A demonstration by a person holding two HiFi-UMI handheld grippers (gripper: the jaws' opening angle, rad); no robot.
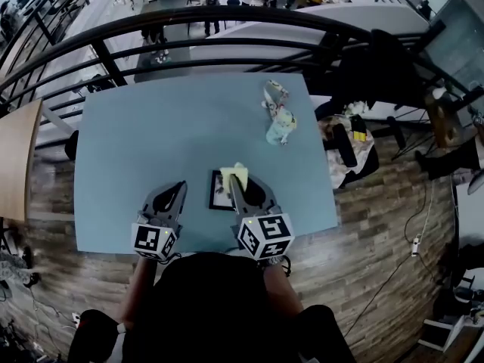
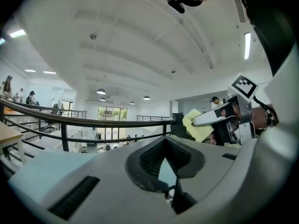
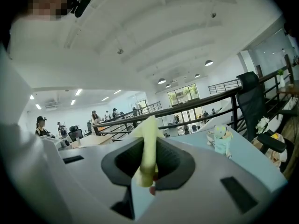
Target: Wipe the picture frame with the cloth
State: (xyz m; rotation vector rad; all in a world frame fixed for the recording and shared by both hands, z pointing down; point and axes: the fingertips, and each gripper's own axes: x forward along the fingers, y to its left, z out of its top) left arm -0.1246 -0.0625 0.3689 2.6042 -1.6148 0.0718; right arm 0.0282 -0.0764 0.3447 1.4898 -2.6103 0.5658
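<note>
**Cloth gripped, frame waiting**

My right gripper (image 1: 237, 181) pinches the soft, floppy cloth (image 1: 231, 172) just over the frame (image 1: 219, 197), which lies flat on the table (image 1: 151, 134). The frame looks light and may slide. My left gripper (image 1: 176, 190), pressed together and empty, could pin its edge.

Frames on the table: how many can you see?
1. The frame lies by the table's near edge, partly hidden by the right gripper, which holds the cloth. No other shows.

Picture frame (image 1: 219, 191) lies near the front edge of the table (image 1: 151, 150), toys (image 1: 281, 123) farther back right
</note>
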